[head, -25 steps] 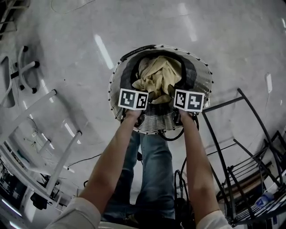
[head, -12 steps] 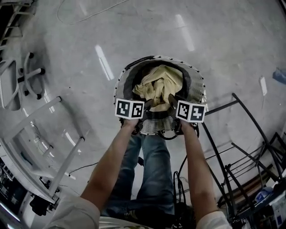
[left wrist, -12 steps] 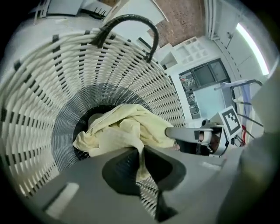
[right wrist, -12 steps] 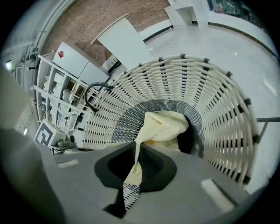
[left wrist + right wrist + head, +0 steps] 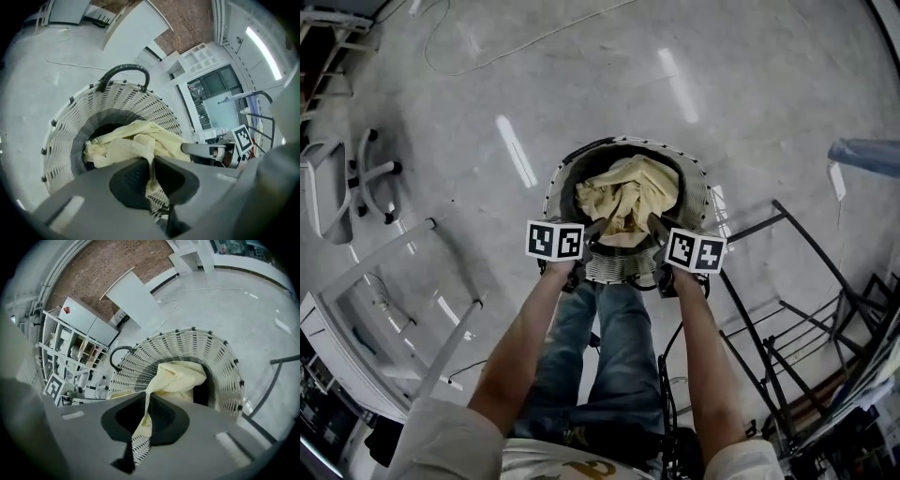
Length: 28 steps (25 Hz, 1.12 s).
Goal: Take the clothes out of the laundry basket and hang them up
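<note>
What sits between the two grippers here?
The yellow garment, bunched in the laundry basket; left gripper and right gripper each pinch it, per the head view.

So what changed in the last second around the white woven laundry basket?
The left gripper and right gripper drew back to the near rim and spread apart, each shut on the pale yellow cloth, drawing it toward them. The white woven laundry basket stayed on the floor.
</note>
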Available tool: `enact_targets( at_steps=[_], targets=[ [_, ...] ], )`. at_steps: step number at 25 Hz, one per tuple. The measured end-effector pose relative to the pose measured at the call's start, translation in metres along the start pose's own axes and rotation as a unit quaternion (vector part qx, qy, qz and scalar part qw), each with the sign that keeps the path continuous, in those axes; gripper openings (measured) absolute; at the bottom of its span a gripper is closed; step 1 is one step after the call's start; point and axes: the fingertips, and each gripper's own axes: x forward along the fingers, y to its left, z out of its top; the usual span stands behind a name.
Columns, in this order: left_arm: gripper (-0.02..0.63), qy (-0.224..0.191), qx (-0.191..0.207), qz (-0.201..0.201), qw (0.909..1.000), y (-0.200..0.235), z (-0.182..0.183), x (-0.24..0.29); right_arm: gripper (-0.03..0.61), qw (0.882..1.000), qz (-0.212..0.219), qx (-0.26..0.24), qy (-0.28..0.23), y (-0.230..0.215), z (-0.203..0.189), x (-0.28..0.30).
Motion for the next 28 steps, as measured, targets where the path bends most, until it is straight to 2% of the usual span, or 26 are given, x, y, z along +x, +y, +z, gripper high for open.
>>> enact_targets(
  at_steps=[14,20,28],
  targets=[
    [0.029,-0.046,-0.003,-0.019,0.9987,-0.066,0.03,-0.084,0.043,0.998,0.044,0.0,-0.043,0.075,0.023,-0.08],
    [0.029,-0.087,-0.03,-0.057,0.9941,-0.104,0.052,-0.125,0.043,0.997,0.049,-0.018,-0.06,0.102,0.031,-0.118],
    [0.029,-0.115,0.001,-0.083,0.9899,-0.153,0.077,-0.173,0.043,0.992,0.047,-0.045,-0.106,0.141,0.054,-0.173]
  ],
)
